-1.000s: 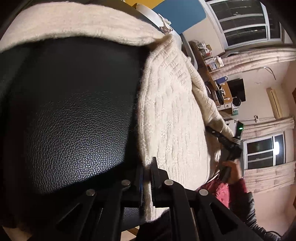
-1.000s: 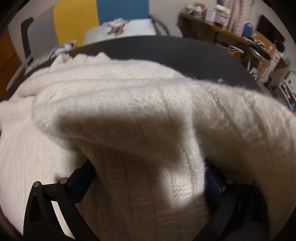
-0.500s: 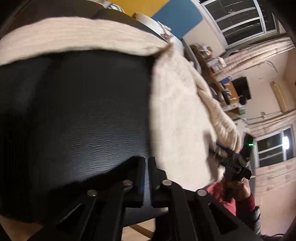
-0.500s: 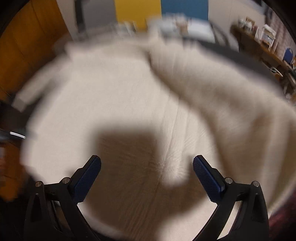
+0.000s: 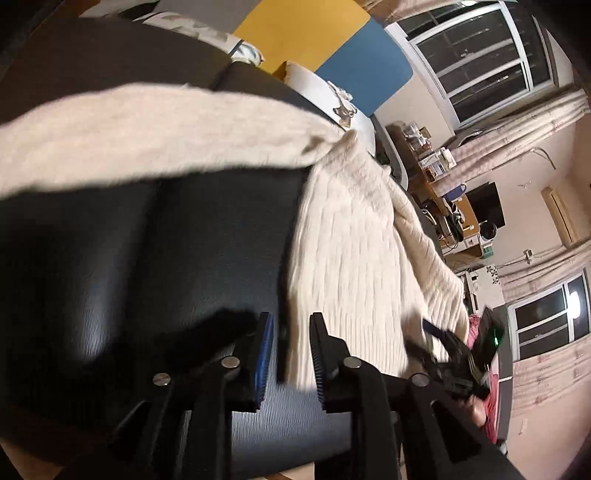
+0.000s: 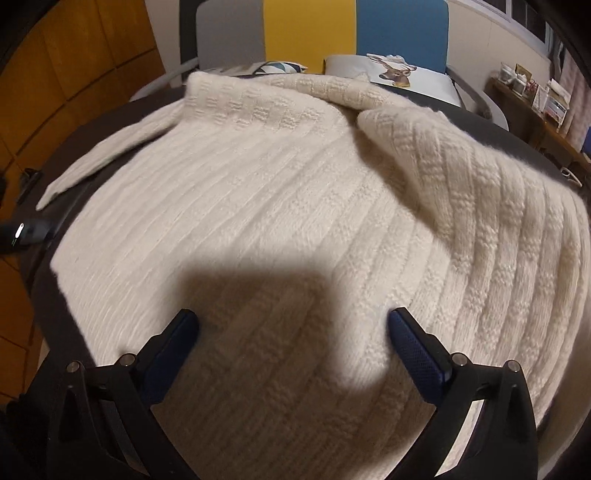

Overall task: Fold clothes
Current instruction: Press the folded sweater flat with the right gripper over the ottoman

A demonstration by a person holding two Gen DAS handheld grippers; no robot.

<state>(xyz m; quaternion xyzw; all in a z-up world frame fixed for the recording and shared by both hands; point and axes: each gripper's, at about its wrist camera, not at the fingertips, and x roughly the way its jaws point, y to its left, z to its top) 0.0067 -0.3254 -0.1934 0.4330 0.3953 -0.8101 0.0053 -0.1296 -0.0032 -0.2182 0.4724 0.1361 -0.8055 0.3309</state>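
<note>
The cream sweater lies spread on the black table, filling the frame centre. Right gripper hovers over it, jaws wide, empty. Left gripper, slightly parted and empty, sits at the hem edge; its sleeve crosses the upper left.

sweater: cream, ribbed knit | table: black | tongs pads: blue

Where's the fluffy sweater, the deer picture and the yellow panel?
sweater [image 6: 280, 206], right wrist view, middle of its ribbed body
deer picture [image 6: 393, 72], right wrist view, the deer's head
yellow panel [image 6: 306, 29], right wrist view, its flat middle
</note>
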